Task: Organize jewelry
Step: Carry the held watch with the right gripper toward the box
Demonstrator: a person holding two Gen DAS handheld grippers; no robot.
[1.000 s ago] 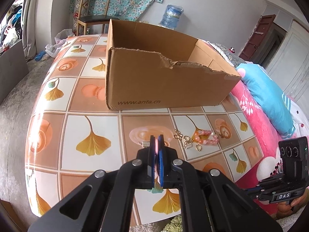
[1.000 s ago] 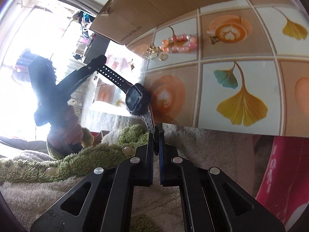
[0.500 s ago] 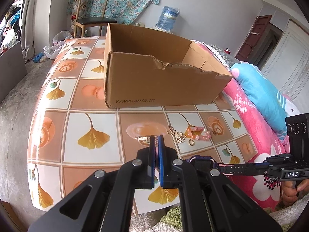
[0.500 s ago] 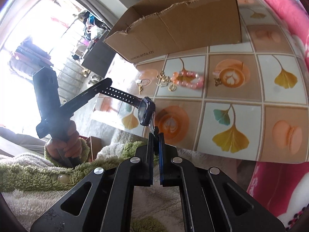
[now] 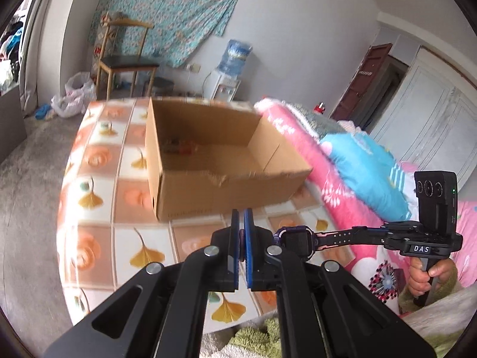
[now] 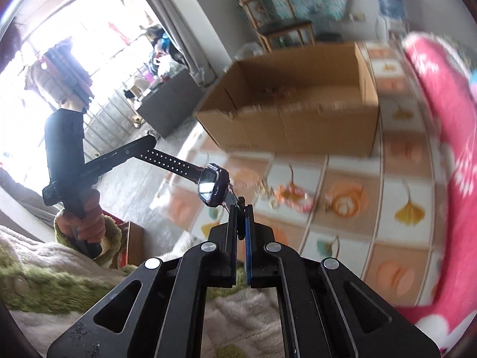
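Both wrist views toward shared box (image 5: 226, 161)

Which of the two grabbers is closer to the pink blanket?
Right. The right gripper hangs just before the pink blanket; the left gripper holds the watch farther off, toward the window.

Left gripper (image 5: 241, 217) and right gripper (image 6: 241, 208) both have their fingers pressed together, angled downward.
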